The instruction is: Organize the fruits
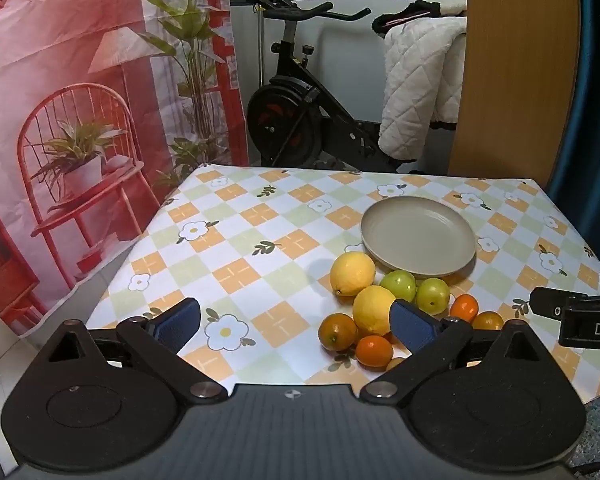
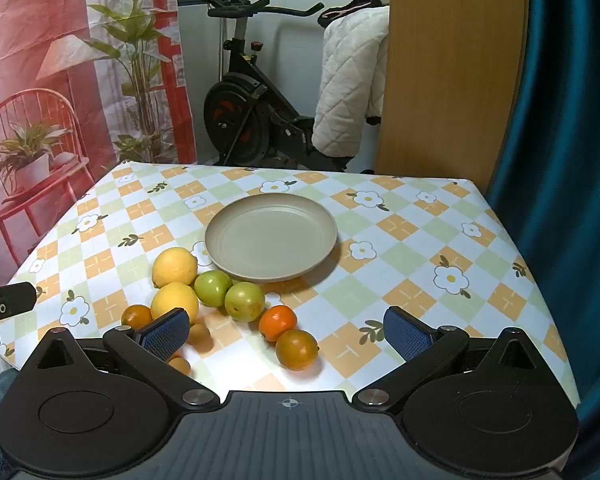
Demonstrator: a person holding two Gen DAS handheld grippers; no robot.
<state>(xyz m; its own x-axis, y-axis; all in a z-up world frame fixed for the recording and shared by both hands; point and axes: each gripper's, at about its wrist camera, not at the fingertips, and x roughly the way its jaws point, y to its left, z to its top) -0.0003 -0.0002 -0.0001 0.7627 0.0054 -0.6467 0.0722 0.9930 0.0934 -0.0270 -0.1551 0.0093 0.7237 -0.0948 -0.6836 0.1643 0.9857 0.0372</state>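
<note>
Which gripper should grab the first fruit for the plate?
Right, probably. The right gripper is open with an orange lying between its fingers and the plate straight ahead; the left gripper faces bare tablecloth.

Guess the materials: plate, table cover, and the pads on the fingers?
Plate: looks like matte beige plastic or melamine; dull even sheen, moulded concentric rings, though glazed ceramic is possible.
Table cover: probably wipeable vinyl or oilcloth; printed check-and-flower pattern, soft glare, lies smooth.
Finger pads: blue, likely rubber; fine dotted grip texture, set on black rigid plastic-looking fingers.
</note>
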